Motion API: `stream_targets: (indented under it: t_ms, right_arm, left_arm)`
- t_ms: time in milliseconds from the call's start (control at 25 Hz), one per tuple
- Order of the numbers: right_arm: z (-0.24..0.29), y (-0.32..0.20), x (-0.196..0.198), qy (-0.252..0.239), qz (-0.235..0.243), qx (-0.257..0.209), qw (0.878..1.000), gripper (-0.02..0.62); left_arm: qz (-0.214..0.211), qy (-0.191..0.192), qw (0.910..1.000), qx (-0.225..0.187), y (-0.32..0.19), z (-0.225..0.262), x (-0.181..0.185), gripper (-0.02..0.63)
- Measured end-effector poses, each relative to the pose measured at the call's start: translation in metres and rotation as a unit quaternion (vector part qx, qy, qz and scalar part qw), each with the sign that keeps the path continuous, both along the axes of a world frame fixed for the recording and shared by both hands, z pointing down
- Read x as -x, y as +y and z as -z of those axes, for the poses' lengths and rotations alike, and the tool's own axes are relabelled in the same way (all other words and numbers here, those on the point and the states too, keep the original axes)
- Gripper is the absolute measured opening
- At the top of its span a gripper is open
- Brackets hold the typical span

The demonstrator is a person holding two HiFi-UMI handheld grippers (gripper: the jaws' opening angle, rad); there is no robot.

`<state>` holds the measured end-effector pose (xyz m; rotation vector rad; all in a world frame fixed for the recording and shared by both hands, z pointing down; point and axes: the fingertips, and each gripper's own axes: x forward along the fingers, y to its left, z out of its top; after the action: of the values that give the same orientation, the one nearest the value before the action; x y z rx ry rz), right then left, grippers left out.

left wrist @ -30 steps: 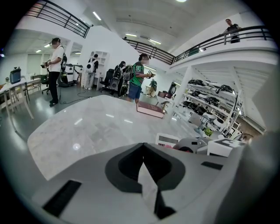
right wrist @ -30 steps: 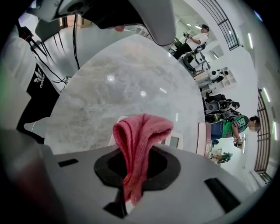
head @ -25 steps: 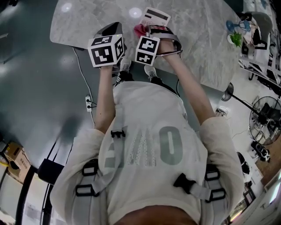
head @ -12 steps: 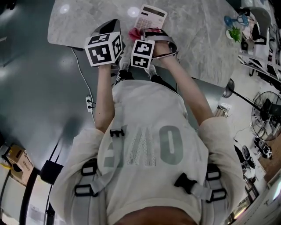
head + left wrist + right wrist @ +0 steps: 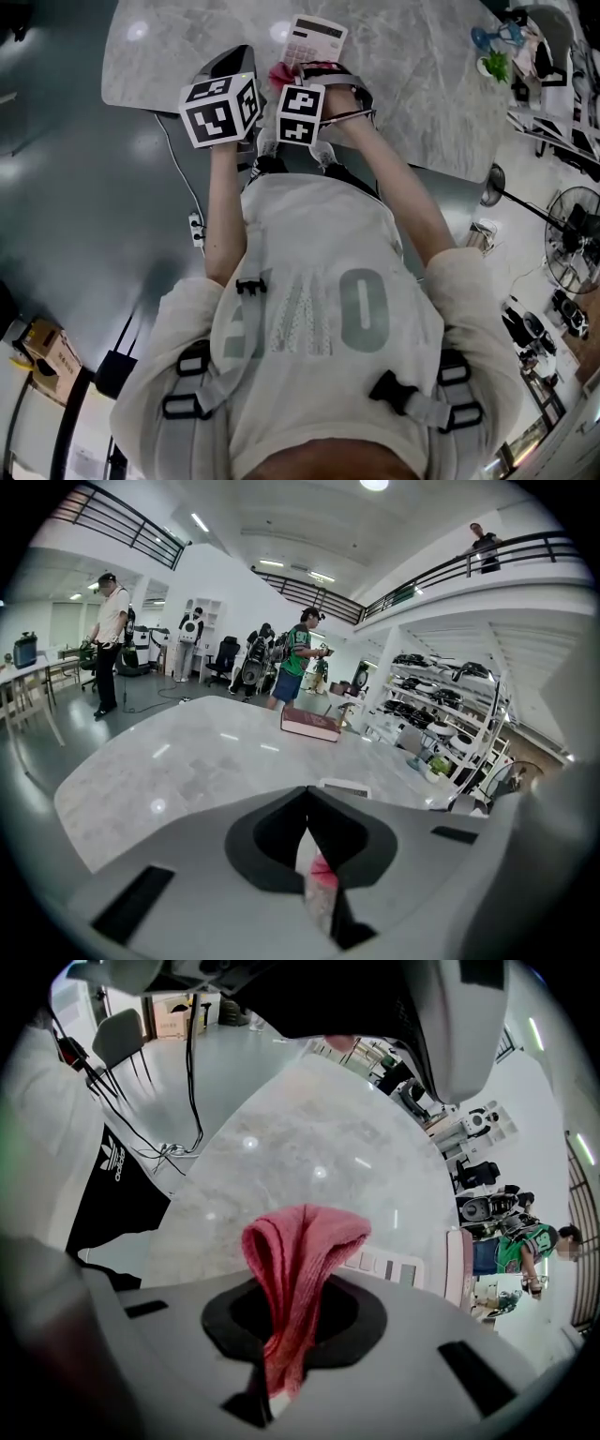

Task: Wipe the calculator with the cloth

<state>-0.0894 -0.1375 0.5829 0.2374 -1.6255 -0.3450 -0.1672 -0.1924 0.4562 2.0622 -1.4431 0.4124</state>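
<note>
A white calculator [image 5: 315, 39] lies on the grey marble table [image 5: 422, 84], near its front edge. My right gripper [image 5: 314, 71] is shut on a folded pink cloth [image 5: 300, 1251], which sticks out past its jaws just in front of the calculator [image 5: 394, 1267]. The cloth [image 5: 281, 73] hangs at the calculator's near left corner. My left gripper [image 5: 236, 58] hovers to the left of the cloth, over the table edge, with its jaws shut [image 5: 307, 799]. A sliver of pink and white shows low in its slot. The calculator's top edge [image 5: 345, 786] peeks over the left jaws.
A dark red book [image 5: 310, 723] lies at the table's far side. A small green plant [image 5: 494, 66] and blue items sit at the right end. A power strip [image 5: 196, 228] and cable lie on the floor. A fan [image 5: 572, 234] stands at right. People stand beyond the table.
Both grippers, the cloth and the calculator keep their places relative to each other. Only the head view has drifted slightly.
</note>
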Motion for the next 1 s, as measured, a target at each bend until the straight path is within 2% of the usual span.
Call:
stream_targets:
  t_ms: [160, 320, 440, 520, 640, 760, 920, 1000]
  right_arm:
    - [0.013, -0.017, -0.004, -0.023, -0.016, -0.01, 1.0, 0.057]
    - [0.053, -0.051, -0.016, -0.062, -0.048, -0.057, 0.995, 0.057]
    - [0.101, -0.082, -0.028, -0.107, -0.077, -0.109, 0.985, 0.057]
    - [0.141, -0.097, -0.034, -0.148, -0.101, -0.146, 0.973, 0.057]
    - [0.202, -0.104, -0.05, -0.219, -0.146, -0.199, 0.944, 0.057]
    - [0.256, -0.099, -0.076, -0.299, -0.194, -0.249, 0.901, 0.057]
    - [0.301, -0.075, -0.113, -0.376, -0.256, -0.31, 0.835, 0.057]
    - [0.312, -0.062, -0.125, -0.409, -0.28, -0.326, 0.805, 0.057]
  left_arm:
    - [0.002, 0.0, 1.0, -0.009, -0.002, 0.007, -0.004, 0.02]
    - [-0.001, -0.003, 0.9994, -0.033, -0.004, 0.025, -0.014, 0.02]
    - [-0.028, -0.028, 0.9963, -0.076, -0.012, 0.054, -0.026, 0.021]
    - [-0.042, -0.042, 0.9921, -0.11, -0.016, 0.08, -0.03, 0.02]
    - [-0.053, -0.042, 0.9851, -0.158, -0.016, 0.123, -0.037, 0.02]
    - [-0.065, -0.051, 0.9737, -0.212, -0.013, 0.163, -0.053, 0.02]
    - [-0.073, -0.096, 0.9456, -0.302, -0.004, 0.209, -0.069, 0.02]
    - [-0.078, -0.109, 0.9325, -0.335, 0.0, 0.228, -0.075, 0.02]
